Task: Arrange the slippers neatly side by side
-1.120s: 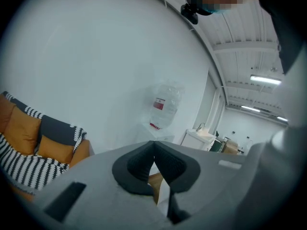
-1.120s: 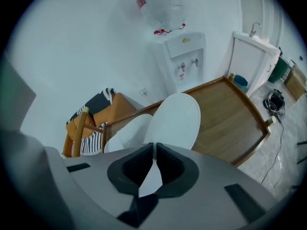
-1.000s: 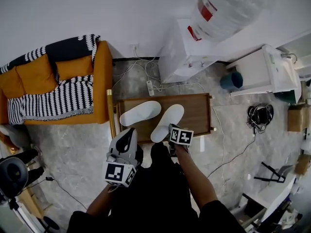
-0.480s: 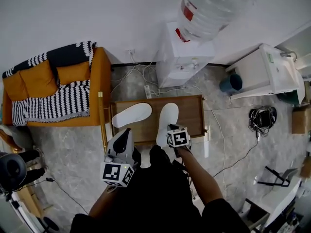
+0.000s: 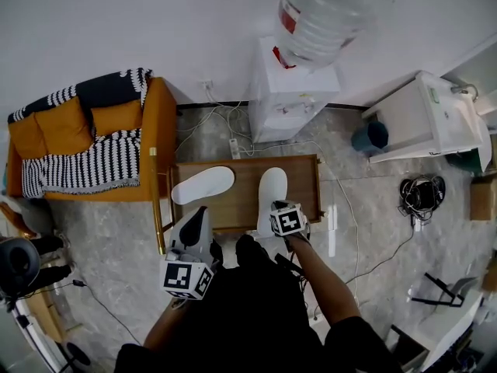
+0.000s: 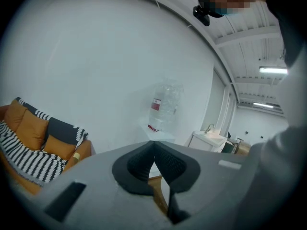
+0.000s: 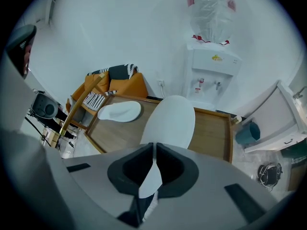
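Two white slippers lie on a low wooden table point(image 5: 303, 185). The left slipper point(image 5: 203, 185) point(image 7: 119, 111) rests slantwise near the table's left end, untouched. The right slipper point(image 5: 272, 190) point(image 7: 169, 122) points straight away from me, toe toward the wall. My right gripper point(image 5: 274, 209) point(image 7: 154, 150) is shut on its heel edge, which shows as a thin white strip between the pads. My left gripper point(image 5: 199, 213) point(image 6: 154, 145) hovers at the table's near left edge, shut with nothing in it, short of the left slipper.
A white water dispenser point(image 5: 291, 92) with a big bottle stands against the wall behind the table. An orange sofa point(image 5: 93, 142) with a striped throw is on the left. Cables point(image 5: 233, 134) lie on the floor. A white cabinet point(image 5: 423, 123) and a teal bin point(image 5: 370, 136) are at the right.
The right slipper has swung in the right gripper's grip from a slant to pointing straight at the wall. The left slipper has not shifted on the table.
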`<state>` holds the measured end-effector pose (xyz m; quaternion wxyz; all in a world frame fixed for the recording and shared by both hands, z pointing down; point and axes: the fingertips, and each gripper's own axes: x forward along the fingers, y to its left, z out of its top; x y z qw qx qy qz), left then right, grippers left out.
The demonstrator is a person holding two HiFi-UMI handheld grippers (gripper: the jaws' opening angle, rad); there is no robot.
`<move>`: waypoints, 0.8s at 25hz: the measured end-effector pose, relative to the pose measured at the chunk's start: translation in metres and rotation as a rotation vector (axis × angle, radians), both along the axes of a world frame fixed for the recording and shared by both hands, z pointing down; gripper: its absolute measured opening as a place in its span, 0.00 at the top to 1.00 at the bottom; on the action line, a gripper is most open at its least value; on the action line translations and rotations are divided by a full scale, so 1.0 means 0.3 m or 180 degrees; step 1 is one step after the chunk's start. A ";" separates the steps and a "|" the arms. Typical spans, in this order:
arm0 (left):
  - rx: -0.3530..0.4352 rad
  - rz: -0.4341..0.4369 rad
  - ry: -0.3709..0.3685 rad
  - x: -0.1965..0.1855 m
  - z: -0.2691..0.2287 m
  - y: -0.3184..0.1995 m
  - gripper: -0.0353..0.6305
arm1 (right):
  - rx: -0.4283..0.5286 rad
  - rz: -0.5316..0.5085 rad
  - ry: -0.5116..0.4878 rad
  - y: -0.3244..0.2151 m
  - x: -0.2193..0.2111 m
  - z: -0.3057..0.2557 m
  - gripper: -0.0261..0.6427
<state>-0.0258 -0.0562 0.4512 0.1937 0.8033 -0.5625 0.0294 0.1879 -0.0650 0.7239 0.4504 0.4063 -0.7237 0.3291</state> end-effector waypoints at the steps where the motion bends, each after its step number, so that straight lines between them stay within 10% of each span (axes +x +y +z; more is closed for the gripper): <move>1: -0.0004 -0.0007 -0.0013 0.008 0.002 0.000 0.93 | -0.0008 -0.0018 0.0018 -0.002 0.015 0.008 0.92; 20: -0.0122 -0.0158 -0.0214 0.102 0.030 -0.041 0.93 | -0.0126 -0.0390 0.0391 -0.115 0.212 0.176 0.92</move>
